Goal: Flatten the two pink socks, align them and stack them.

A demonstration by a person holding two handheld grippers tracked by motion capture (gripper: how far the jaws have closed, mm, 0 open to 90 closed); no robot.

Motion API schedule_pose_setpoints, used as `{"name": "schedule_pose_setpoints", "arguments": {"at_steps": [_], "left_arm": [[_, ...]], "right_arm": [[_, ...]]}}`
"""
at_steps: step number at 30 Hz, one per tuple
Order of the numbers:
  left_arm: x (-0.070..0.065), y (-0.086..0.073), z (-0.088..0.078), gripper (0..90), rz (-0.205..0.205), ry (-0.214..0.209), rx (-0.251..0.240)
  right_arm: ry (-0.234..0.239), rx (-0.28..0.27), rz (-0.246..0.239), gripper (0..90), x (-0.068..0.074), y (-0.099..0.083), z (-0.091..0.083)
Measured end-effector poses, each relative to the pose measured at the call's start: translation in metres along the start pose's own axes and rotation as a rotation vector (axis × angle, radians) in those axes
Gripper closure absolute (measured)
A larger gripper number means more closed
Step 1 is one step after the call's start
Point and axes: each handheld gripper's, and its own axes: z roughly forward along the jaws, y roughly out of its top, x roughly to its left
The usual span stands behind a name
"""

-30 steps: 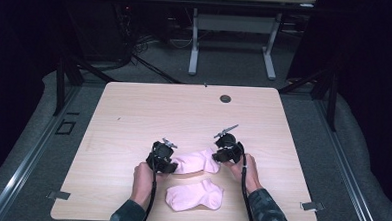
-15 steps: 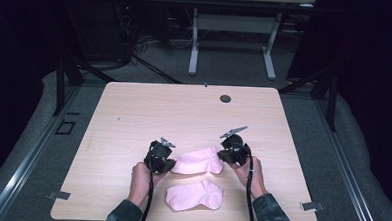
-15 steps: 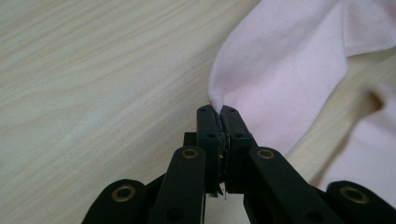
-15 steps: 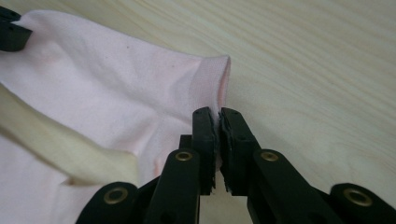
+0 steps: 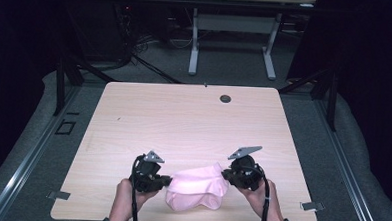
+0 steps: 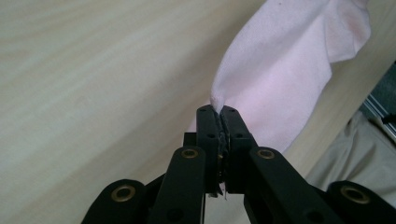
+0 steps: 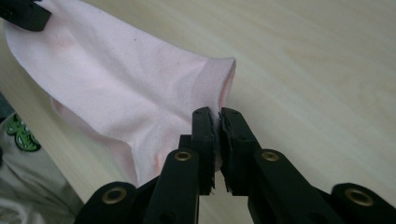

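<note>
A pink sock point(image 5: 197, 181) hangs stretched between my two grippers near the table's front edge. My left gripper point(image 5: 168, 180) is shut on one end of it, and in the left gripper view the cloth point(image 6: 280, 70) rises out of the closed jaws. My right gripper point(image 5: 224, 174) is shut on the sock's cuff point(image 7: 215, 79). A second pink sock point(image 5: 202, 203) lies flat on the table directly under the held one, partly covered by it. The left gripper point(image 7: 23, 11) also shows at the far end of the sock in the right gripper view.
The wooden table point(image 5: 183, 125) has a small dark round grommet point(image 5: 225, 98) near its far edge. The person's hands point(image 5: 122, 200) come in at the front edge. Table legs point(image 5: 193, 40) and cables stand on the floor beyond.
Both grippers have drawn back toward the front edge with the upper sock held between them, so it now lies over the second sock instead of behind it.
</note>
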Motion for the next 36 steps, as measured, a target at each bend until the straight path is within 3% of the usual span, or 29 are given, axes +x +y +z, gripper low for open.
{"name": "schedule_pose_setpoints", "arguments": {"at_steps": [4, 8, 12, 21, 23, 27, 32, 36], "left_arm": [[0.000, -0.018, 0.017, 88.0, -0.026, -0.009, 0.063], [0.001, -0.027, 0.028, 87.9, -0.019, -0.001, 0.102], [0.001, -0.027, 0.029, 87.9, -0.007, 0.027, 0.117], [0.004, -0.029, 0.034, 84.1, 0.009, 0.069, 0.124], [0.005, -0.028, 0.032, 67.4, 0.003, 0.093, 0.109], [0.006, -0.025, 0.018, 36.8, -0.001, 0.154, 0.041], [0.007, -0.023, -0.006, 21.3, 0.011, 0.228, -0.027], [0.013, -0.027, -0.021, 15.2, 0.013, 0.278, -0.065]], "right_arm": [[0.015, 0.037, 0.010, 84.0, 0.004, -0.018, 0.017], [0.016, 0.078, 0.009, 83.9, 0.006, -0.029, 0.036], [0.030, 0.087, 0.028, 83.9, 0.009, -0.035, 0.046], [0.003, 0.078, 0.014, 82.8, 0.013, -0.041, 0.054], [-0.005, 0.085, -0.002, 78.4, 0.013, -0.041, 0.052], [-0.017, 0.037, 0.008, 61.9, 0.012, -0.040, 0.044], [-0.024, -0.037, 0.033, 27.8, 0.008, -0.038, 0.021], [-0.045, -0.084, 0.041, 17.0, 0.002, -0.039, 0.004]]}}
